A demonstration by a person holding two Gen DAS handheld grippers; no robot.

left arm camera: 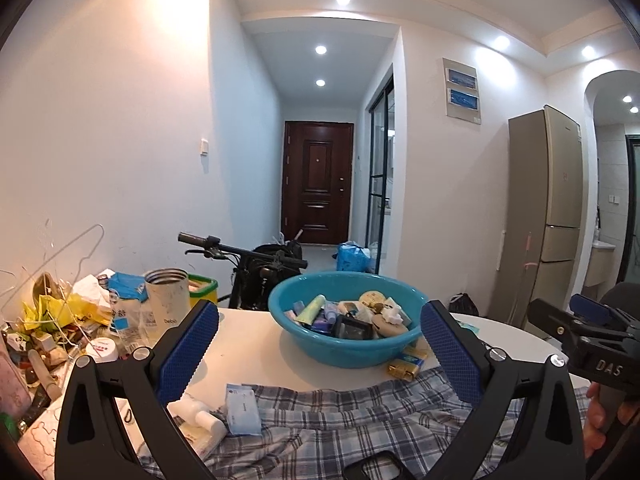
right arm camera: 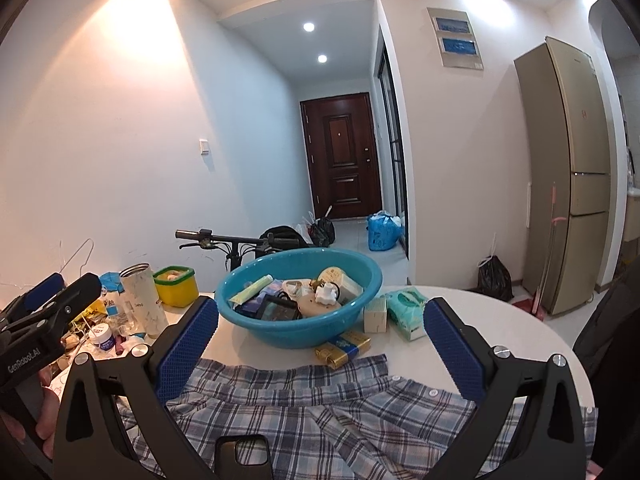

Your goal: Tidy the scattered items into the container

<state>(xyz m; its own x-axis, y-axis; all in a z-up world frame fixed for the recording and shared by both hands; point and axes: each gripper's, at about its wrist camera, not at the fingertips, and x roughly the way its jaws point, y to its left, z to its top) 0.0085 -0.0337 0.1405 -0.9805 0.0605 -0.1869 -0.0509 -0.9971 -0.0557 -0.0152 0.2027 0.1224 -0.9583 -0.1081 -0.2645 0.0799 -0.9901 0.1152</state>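
A teal plastic basin [left arm camera: 344,348] [right arm camera: 296,330] stands mid-table, holding several small items: tubes, a black pouch, a round tin. My left gripper [left arm camera: 320,352] is open and empty, its blue pads on either side of the basin in view but well short of it. My right gripper [right arm camera: 322,346] is likewise open and empty. Loose around the basin lie a gold cigarette pack [right arm camera: 342,350] [left arm camera: 404,368], a small cream box [right arm camera: 375,315] and a green tissue pack [right arm camera: 406,312]. A white bottle [left arm camera: 198,414] and a blue-white packet [left arm camera: 243,410] lie by the left fingers.
A blue plaid shirt [right arm camera: 320,404] [left arm camera: 340,420] covers the near table, with a black phone case [right arm camera: 244,454] on it. Clutter fills the left edge: a steel cup [left arm camera: 167,300], a yellow box [right arm camera: 176,286], jars, wrappers, a wire hanger. A bicycle and a fridge [right arm camera: 572,176] stand beyond.
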